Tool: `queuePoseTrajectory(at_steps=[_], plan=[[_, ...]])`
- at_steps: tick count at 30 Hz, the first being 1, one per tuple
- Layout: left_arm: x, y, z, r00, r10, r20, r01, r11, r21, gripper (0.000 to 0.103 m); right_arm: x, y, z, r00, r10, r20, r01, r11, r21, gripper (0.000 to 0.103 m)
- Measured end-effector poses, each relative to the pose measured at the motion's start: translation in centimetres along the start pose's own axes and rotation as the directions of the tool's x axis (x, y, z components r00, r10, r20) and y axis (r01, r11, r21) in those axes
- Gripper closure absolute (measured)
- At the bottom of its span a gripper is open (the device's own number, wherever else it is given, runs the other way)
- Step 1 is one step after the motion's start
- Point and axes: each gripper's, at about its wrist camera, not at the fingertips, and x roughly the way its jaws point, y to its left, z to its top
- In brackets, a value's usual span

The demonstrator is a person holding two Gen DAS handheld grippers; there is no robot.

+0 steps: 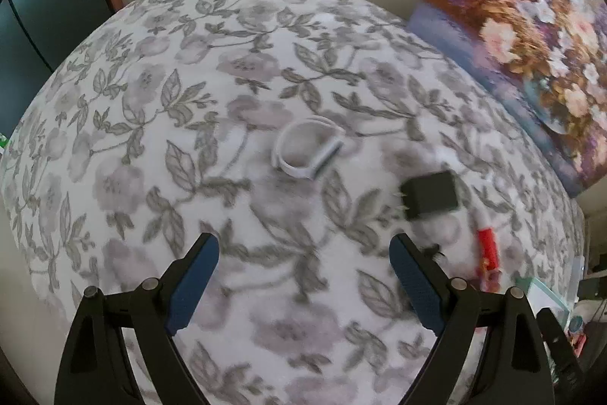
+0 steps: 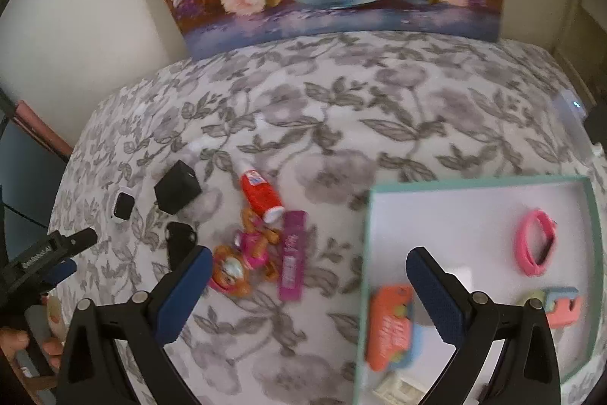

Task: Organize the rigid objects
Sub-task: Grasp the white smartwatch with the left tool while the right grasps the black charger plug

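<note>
we see a white smartwatch (image 2: 120, 207), black charger (image 2: 177, 186), red tube (image 2: 261, 194), toy pup (image 2: 242, 259) and purple bar (image 2: 292, 266) lying left of the teal-rimmed box (image 2: 592, 215), which holds a pink band (image 2: 535, 247).

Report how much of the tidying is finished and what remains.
Done: pink band and orange toy lie in the teal tray. In hand: nothing; left gripper and right gripper are open. Left: white watch, black adapter, red tube, purple case.

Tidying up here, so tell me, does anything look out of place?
Nothing looks damaged or spilled. Several items still lie loose on the bedspread outside the tray: white watch, black adapter, red tube, purple stick.
</note>
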Motion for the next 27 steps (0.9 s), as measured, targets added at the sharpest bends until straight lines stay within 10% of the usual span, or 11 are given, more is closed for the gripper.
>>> queuePoseTrajectory(at_steps=[27], plan=[[6.3,-0.4,4.7,0.999,0.036,0.016,-0.038,0.983,0.179,0.018,11.4,14.8,2.9,0.989,0.012,-0.146,-0.072,0.906,-0.416,0.000]])
